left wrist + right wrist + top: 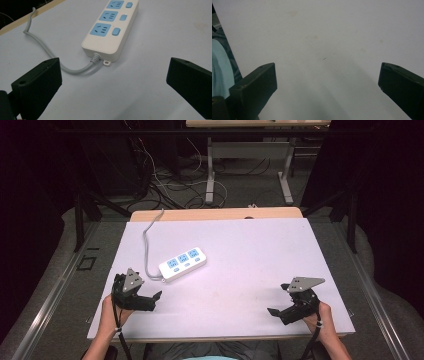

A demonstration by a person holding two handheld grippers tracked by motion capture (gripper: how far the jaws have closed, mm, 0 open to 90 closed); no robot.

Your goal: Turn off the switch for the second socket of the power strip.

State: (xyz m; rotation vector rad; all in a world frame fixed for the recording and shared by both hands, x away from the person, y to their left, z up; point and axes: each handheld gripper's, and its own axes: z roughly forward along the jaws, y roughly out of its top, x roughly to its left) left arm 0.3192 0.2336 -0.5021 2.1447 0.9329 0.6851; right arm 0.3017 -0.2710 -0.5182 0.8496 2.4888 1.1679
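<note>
Open counter point(240, 285) is left between the left gripper point(152, 299) and right gripper point(278, 306). Just beyond the left gripper, passage is blocked by the power strip point(183, 263) and its grey cord point(146, 251).

White power strip point(183, 263), blue sockets point(102, 29)

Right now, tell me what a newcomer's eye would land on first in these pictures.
First, the white power strip with three blue sockets, lying left of centre on the pale table, its grey cord trailing off the far edge. Next, the two black grippers at the near edge: the left gripper just short of the strip's cord end, jaws wide apart and aimed at it, and the right gripper, also open, over bare table.
</note>
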